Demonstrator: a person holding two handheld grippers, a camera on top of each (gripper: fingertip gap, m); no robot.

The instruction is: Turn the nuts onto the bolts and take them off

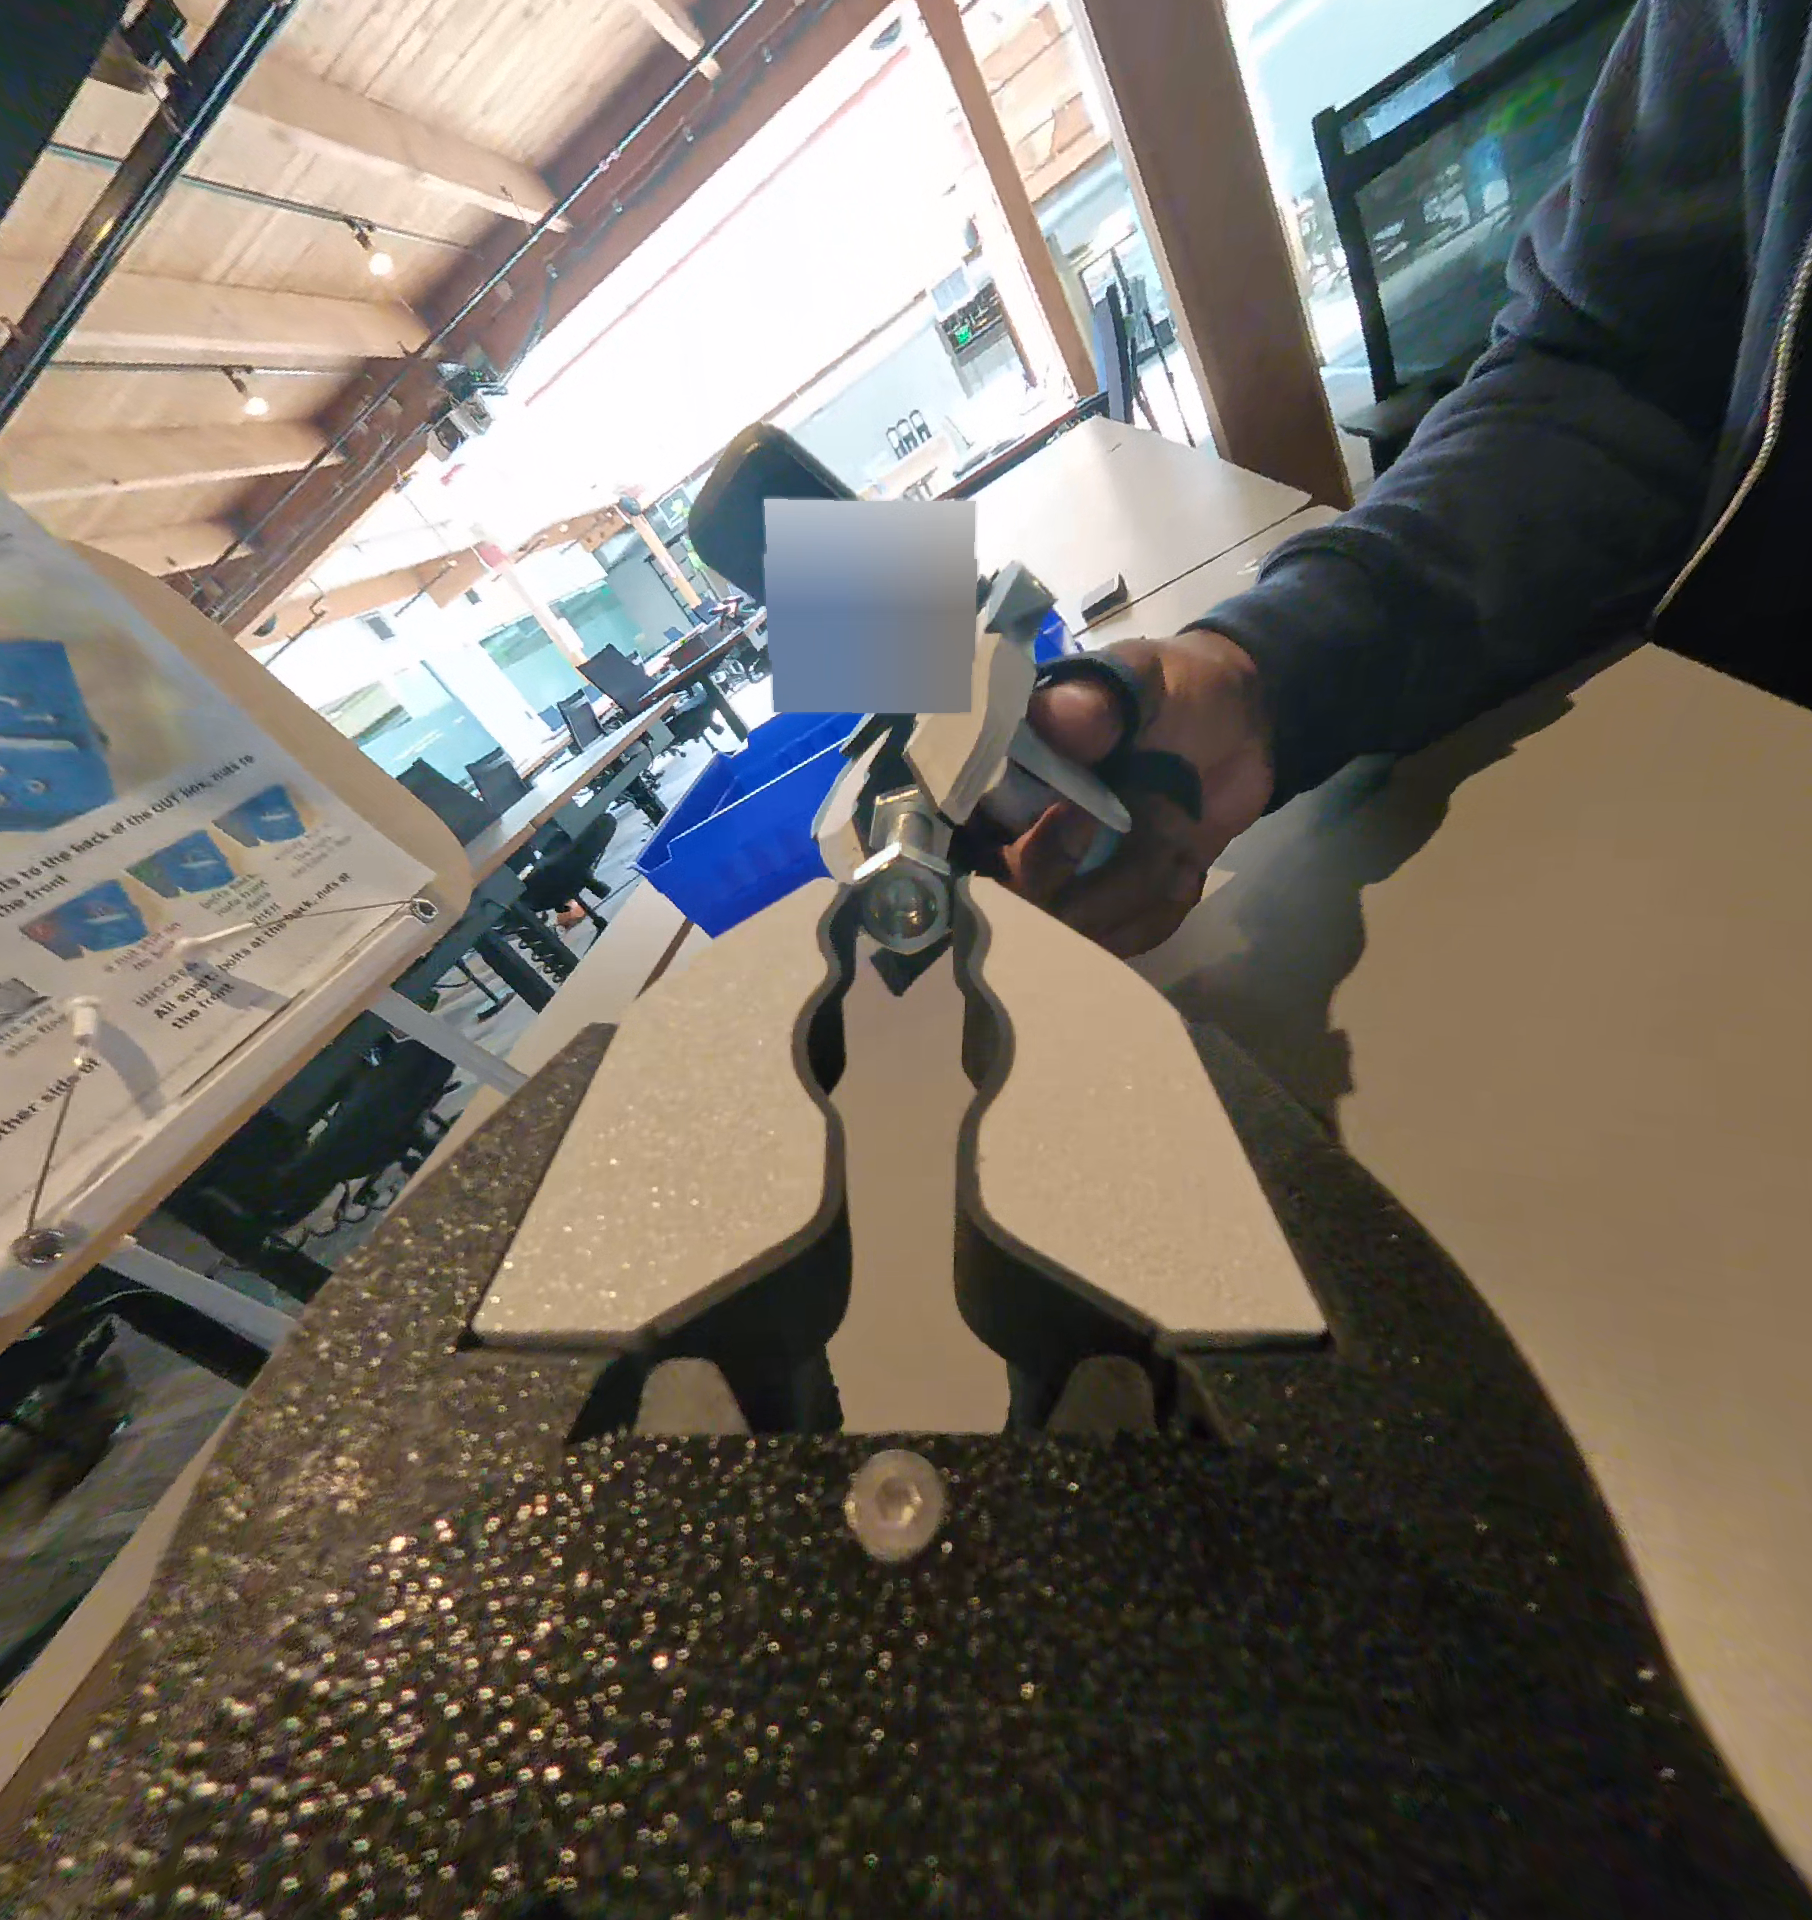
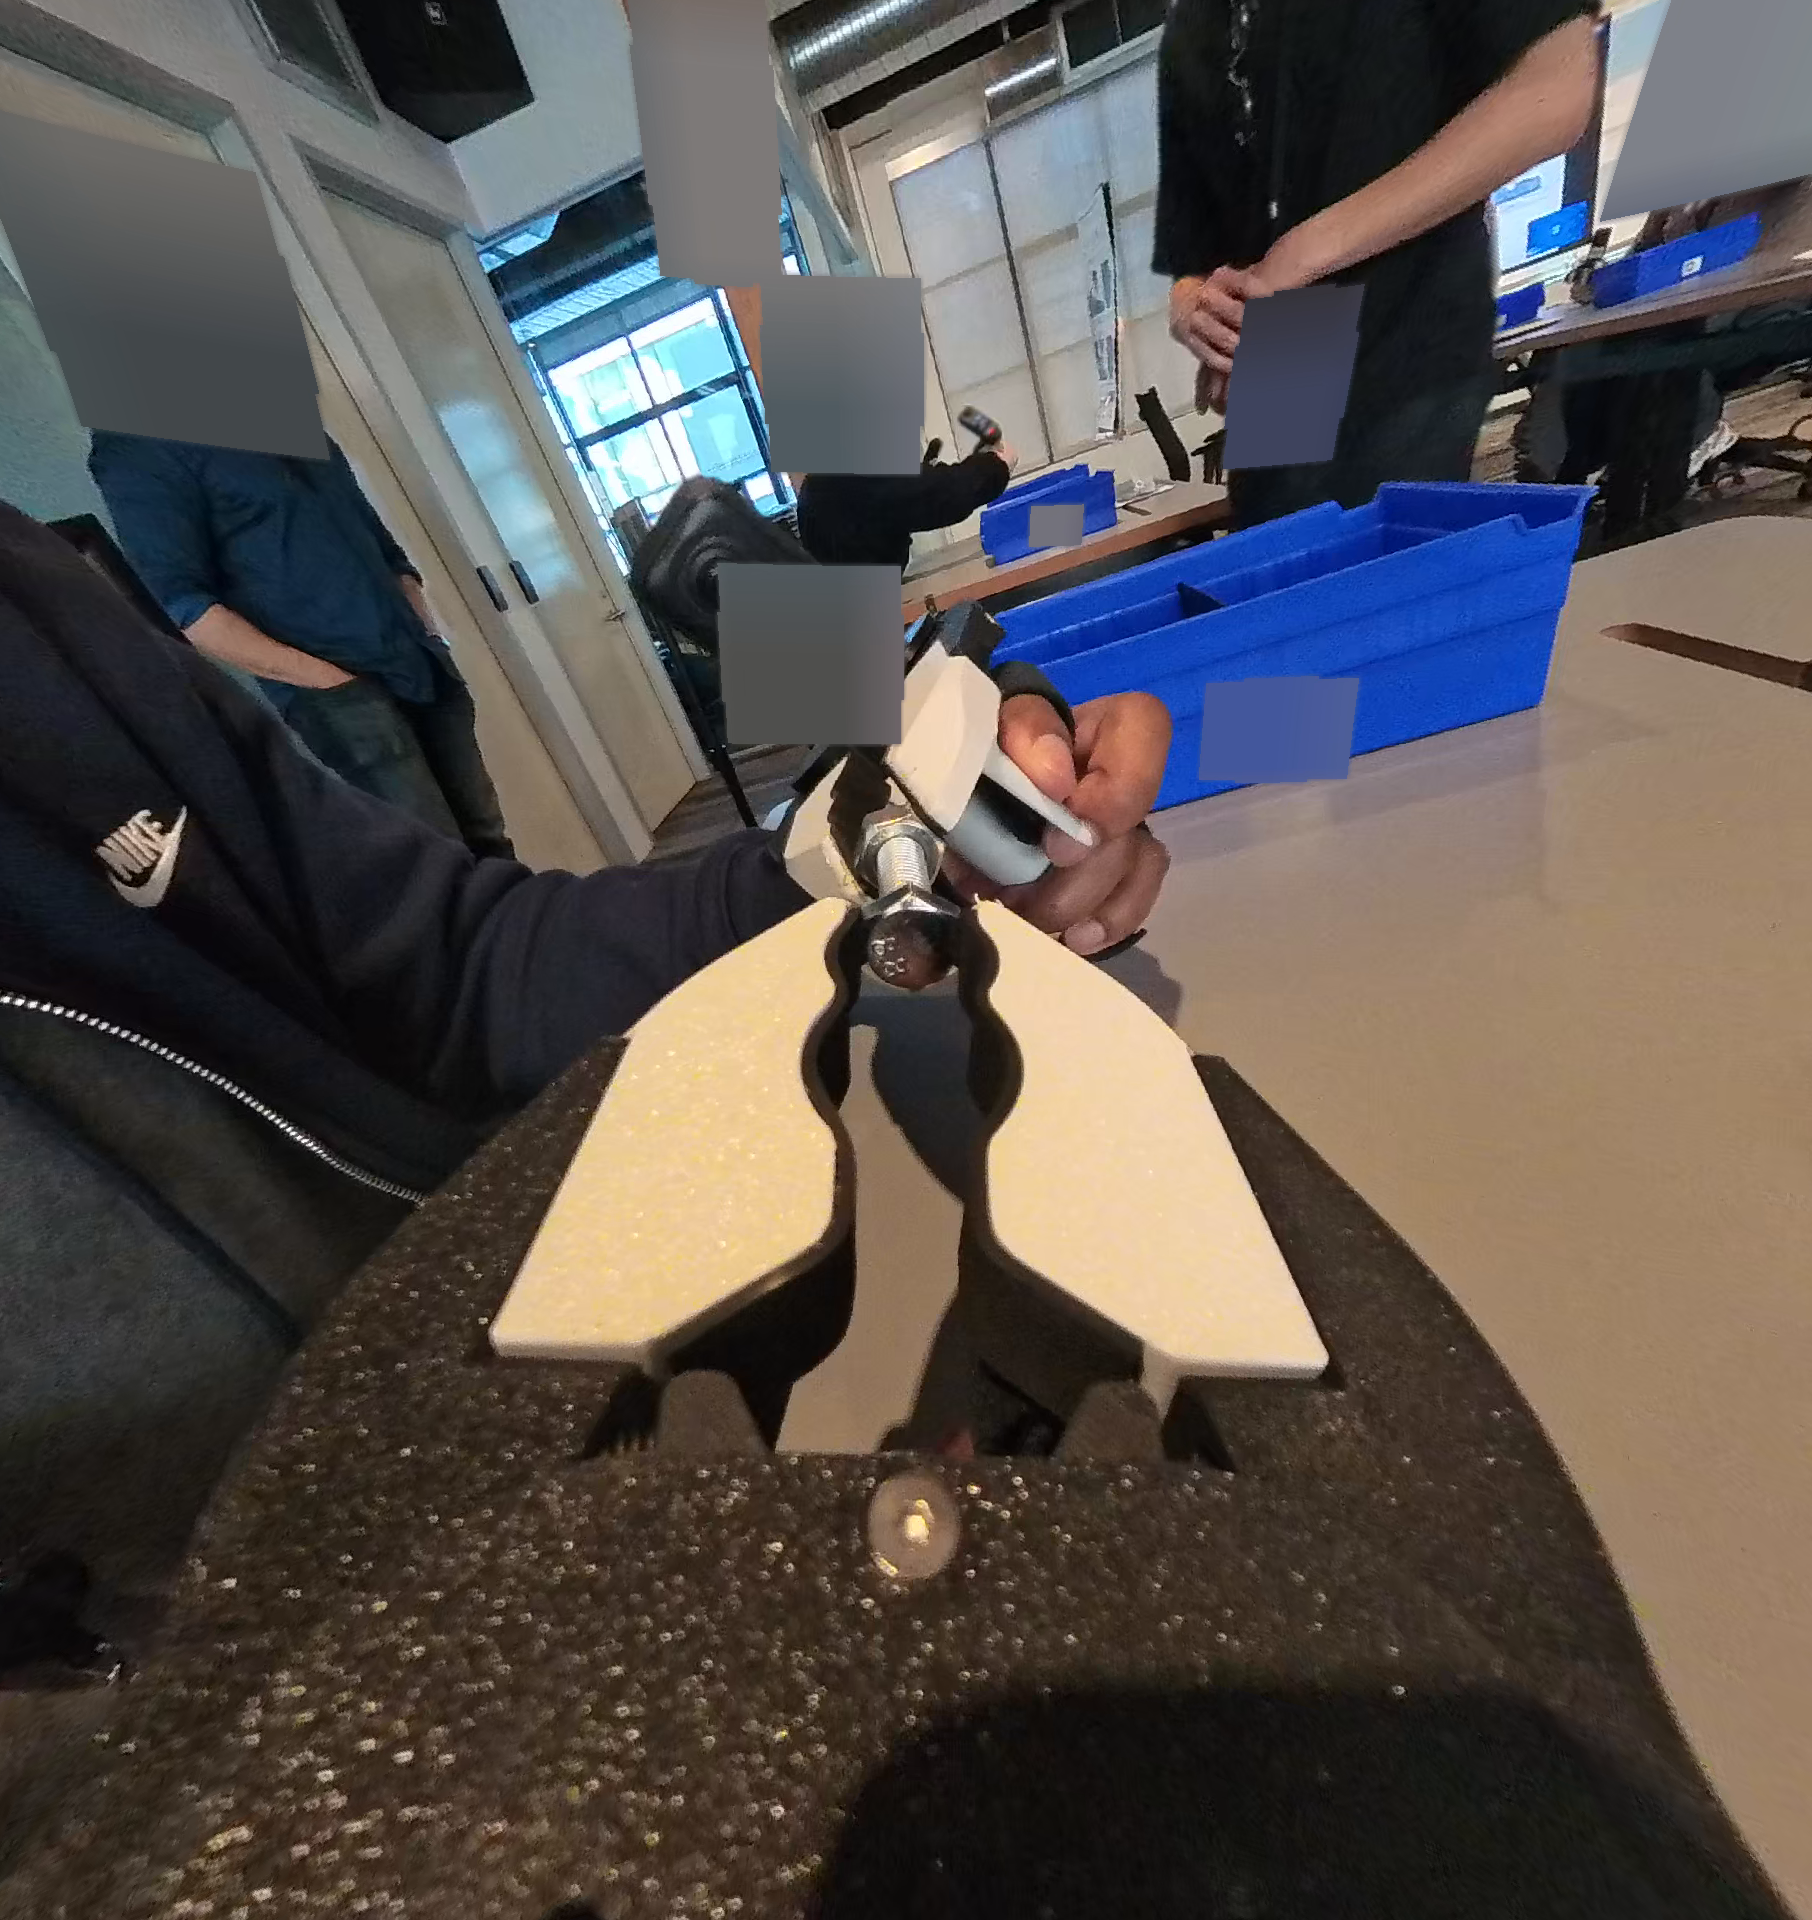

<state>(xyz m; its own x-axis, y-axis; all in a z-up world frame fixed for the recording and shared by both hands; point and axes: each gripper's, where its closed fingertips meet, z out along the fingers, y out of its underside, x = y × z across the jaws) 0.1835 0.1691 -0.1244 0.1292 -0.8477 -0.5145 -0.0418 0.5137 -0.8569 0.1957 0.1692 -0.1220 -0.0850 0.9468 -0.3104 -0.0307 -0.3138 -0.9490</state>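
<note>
In the left wrist view my left gripper [image 1: 900, 920] is shut on a steel hex nut [image 1: 902, 916] held above the grey table [image 1: 1556, 987]. A steel bolt [image 1: 907, 831] runs away from the nut to my right gripper [image 1: 881, 831], held by a hand opposite. In the right wrist view my right gripper [image 2: 907, 951] is shut on the bolt's hex head [image 2: 904, 951]. The threaded shaft [image 2: 897, 878] points away to the nut [image 2: 897, 836], which sits between the fingers of the left gripper [image 2: 886, 831]. The two grippers face each other tip to tip.
A blue divided bin [image 2: 1297, 623] stands on the table [image 2: 1504, 935] behind the grippers; it also shows in the left wrist view [image 1: 736, 831]. An instruction sheet on a board [image 1: 154, 883] stands at the left. People stand beyond the table edge [image 2: 1349, 260]. My left and right fingertips are right by each other.
</note>
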